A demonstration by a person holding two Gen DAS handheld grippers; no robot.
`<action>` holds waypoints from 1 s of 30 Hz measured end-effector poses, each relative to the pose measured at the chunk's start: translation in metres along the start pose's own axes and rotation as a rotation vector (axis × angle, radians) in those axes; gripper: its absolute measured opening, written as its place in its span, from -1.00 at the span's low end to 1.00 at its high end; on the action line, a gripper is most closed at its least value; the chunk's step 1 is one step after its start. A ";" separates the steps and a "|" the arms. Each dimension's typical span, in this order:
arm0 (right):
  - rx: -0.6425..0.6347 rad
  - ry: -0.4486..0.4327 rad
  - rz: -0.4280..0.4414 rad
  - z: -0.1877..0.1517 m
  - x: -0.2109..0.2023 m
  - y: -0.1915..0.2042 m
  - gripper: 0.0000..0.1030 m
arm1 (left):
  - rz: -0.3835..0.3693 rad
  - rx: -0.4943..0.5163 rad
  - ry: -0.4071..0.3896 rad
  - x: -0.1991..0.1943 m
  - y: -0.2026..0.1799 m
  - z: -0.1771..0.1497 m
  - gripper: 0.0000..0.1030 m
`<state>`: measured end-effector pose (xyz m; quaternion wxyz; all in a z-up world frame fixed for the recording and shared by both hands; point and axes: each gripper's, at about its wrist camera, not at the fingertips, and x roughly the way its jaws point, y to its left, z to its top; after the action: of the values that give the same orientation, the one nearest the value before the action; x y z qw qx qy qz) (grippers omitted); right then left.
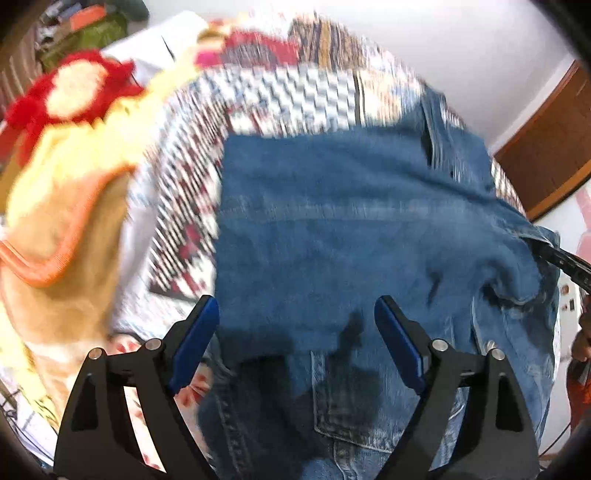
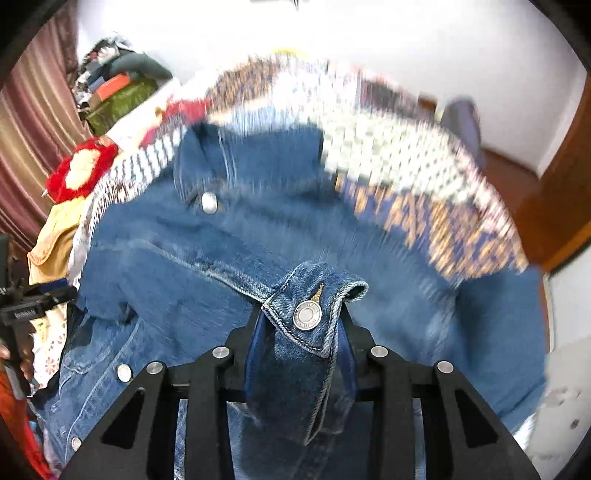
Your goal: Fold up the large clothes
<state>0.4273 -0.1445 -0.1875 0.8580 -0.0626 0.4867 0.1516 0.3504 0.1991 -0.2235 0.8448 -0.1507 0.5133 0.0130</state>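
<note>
While my right gripper (image 2: 301, 325) has its jaws drawn in on the buttoned cuff (image 2: 310, 310) of the denim jacket (image 1: 351, 229), I list the moment as follows.

Item, step in hand: a sleeve fold, by my judgement. I want to carry the cuff across the body of the jacket with the sleeve flat, and to let go only once it lies straight; a twisted sleeve would bulk the fold.

Item, left gripper (image 1: 295, 332): jaws wide apart, holding nothing, hanging just over the jacket's folded panel. I would use it to pin that panel while the sleeve travels.

Item, jacket: spread on the patterned bedspread (image 1: 288, 96), front buttons towards me.

Item, surface: a bed, soft, so cloth may drag and wrinkle.

Item, room: a yellow garment (image 1: 62, 206) beside the jacket, a red and cream knitted piece (image 1: 74, 88), a heap of clothes (image 2: 118, 85), curtains (image 2: 33, 147), white wall (image 2: 406, 33), wooden door frame (image 1: 546, 147).
</note>
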 end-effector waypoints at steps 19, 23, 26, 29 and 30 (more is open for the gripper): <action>0.030 0.140 -0.102 -0.020 0.072 -0.043 -0.16 | 0.105 0.041 0.110 0.061 0.000 0.001 0.71; -0.061 0.113 -0.207 -0.022 0.072 -0.040 0.52 | 0.127 0.052 0.110 0.063 -0.005 -0.002 0.72; -0.065 0.120 -0.191 -0.022 0.068 -0.043 0.52 | 0.131 0.049 0.107 0.063 -0.007 -0.003 0.72; -0.045 0.109 -0.186 -0.018 0.054 -0.045 0.52 | 0.135 0.045 0.116 0.062 -0.009 -0.003 0.72; -0.037 0.095 -0.183 -0.014 0.046 -0.044 0.52 | 0.141 0.047 0.123 0.061 -0.010 -0.002 0.71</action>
<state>0.4521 -0.1809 -0.2362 0.8431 -0.1296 0.5161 0.0784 0.3793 0.1809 -0.2751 0.8120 -0.0951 0.5736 0.0511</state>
